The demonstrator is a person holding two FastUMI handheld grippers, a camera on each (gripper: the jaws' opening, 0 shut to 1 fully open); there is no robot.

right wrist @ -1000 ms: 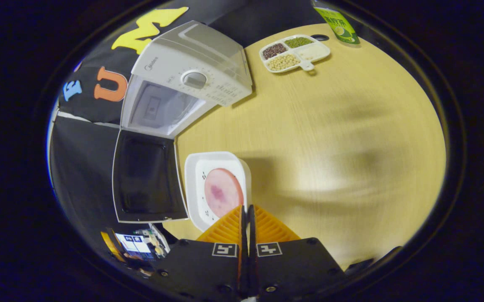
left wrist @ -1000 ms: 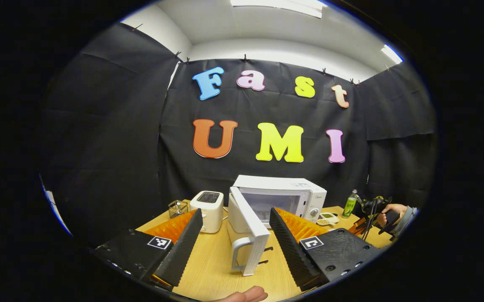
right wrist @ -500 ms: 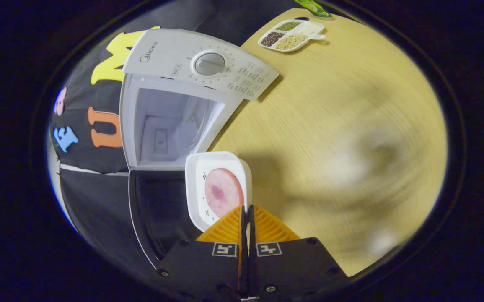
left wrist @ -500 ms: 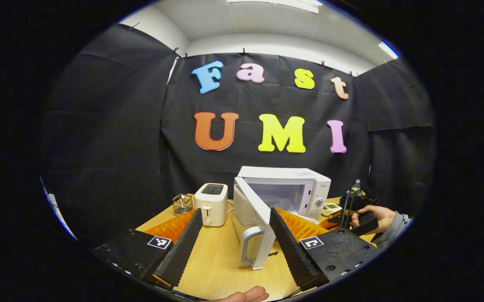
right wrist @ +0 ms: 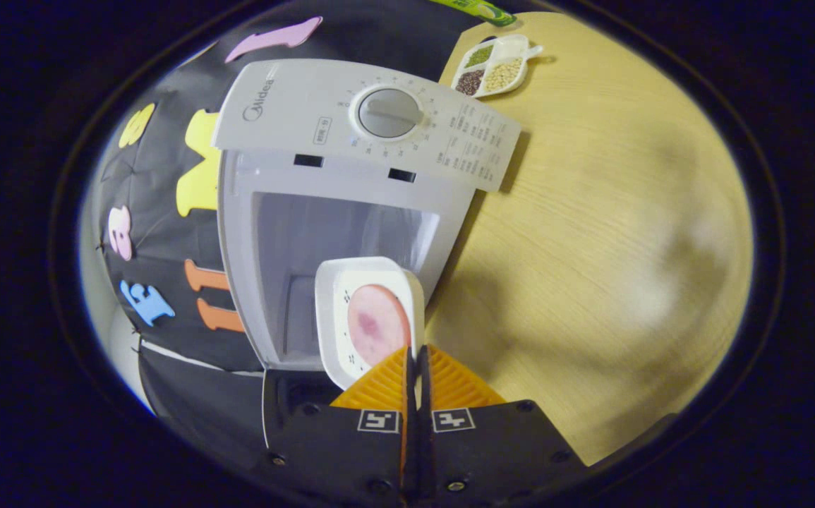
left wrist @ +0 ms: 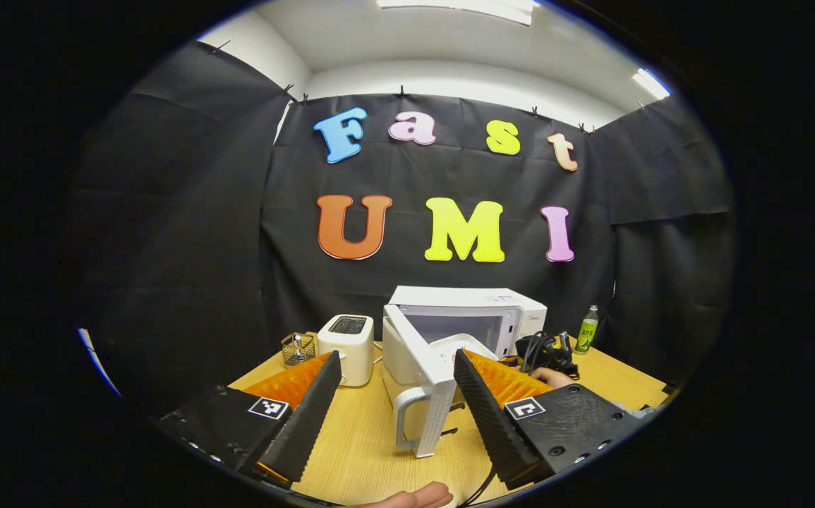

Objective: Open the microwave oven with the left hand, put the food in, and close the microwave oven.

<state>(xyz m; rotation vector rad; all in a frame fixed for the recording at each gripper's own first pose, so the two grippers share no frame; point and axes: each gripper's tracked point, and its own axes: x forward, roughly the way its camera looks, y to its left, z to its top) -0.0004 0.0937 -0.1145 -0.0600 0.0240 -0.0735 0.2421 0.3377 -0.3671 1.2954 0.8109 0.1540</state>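
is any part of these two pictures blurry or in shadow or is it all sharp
Right gripper view: the microwave and the dish held by the right tool look sharp, but the table is smeared, with soft dark shadows. Left gripper view: evenly lit and sharp, straight edges bowed by the fisheye lens.

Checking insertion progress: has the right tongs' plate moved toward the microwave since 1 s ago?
Yes. In the right gripper view the plate now overlaps the microwave cavity opening; earlier it lay over the table beside the door.

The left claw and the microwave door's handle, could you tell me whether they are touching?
Apart. The left gripper view shows the left claw open, and the door handle stands in the gap between its fingers with bare table on both sides.
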